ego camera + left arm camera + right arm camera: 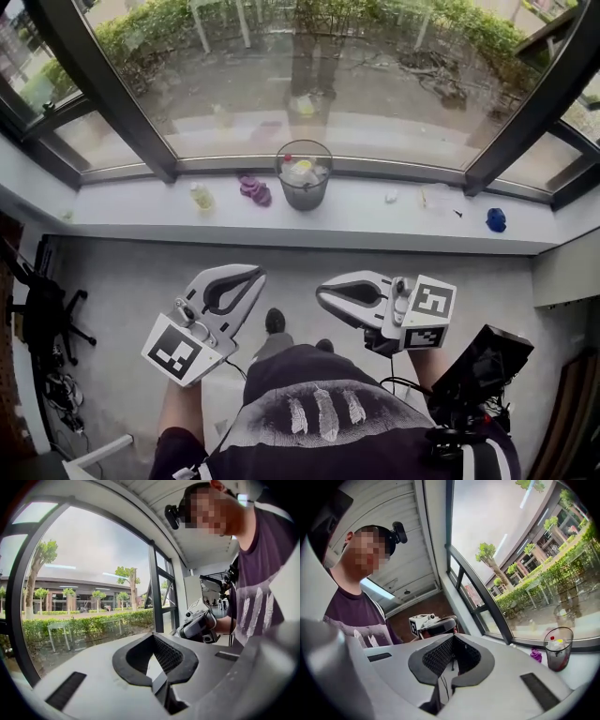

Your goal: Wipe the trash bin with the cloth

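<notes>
My left gripper [253, 274] and right gripper [322, 297] are pressed together, empty. Wiping isn't begun. Next I reach far for what I take to be the purple cloth [254, 189], just left of the trash bin [304, 180].

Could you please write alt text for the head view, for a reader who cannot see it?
A person holds two white-and-grey grippers, the left gripper and the right gripper, fingers shut and empty, above a grey floor. Ahead, on a white window sill, stands a translucent grey round trash bin beside a small purple object.
</notes>
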`<state>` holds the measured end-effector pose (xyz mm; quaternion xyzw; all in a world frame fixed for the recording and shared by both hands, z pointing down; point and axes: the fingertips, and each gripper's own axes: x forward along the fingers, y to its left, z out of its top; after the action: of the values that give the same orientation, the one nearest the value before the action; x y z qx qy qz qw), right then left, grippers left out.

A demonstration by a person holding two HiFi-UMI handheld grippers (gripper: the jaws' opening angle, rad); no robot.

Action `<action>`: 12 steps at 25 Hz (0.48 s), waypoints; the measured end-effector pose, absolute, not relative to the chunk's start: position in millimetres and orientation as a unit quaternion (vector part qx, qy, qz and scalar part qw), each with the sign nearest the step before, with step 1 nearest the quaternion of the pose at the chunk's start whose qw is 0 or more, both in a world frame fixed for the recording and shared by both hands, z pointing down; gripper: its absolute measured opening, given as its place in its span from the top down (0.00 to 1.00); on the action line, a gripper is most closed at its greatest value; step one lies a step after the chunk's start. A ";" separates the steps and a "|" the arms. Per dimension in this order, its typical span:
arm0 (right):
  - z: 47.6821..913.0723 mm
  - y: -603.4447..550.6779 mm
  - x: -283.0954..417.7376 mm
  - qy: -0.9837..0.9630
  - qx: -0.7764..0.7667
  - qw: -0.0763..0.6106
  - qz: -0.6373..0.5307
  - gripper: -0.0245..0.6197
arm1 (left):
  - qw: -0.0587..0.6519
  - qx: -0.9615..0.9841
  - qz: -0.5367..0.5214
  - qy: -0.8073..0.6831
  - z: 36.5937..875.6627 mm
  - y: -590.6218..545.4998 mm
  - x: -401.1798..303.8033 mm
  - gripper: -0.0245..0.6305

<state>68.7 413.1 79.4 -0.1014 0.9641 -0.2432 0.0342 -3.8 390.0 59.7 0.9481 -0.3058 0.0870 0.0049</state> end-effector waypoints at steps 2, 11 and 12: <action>81.4 400.8 60.1 0.961 -0.116 0.026 -0.250 0.96 | 0.006 0.950 0.078 -0.301 62.1 374.7 -14.4 0.97; 75.5 329.5 -20.6 0.955 -0.163 0.016 -0.247 0.96 | -0.006 0.953 0.056 -0.297 61.5 298.9 -94.2 0.97; 76.4 322.7 -29.3 0.955 -0.167 0.011 -0.247 0.96 | -0.004 0.953 0.053 -0.298 62.7 291.4 -104.8 0.97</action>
<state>-29.3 322.7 76.4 -0.1671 0.9545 -0.2466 0.0110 -104.8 291.4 62.7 0.9530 -0.2982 0.0525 -0.0039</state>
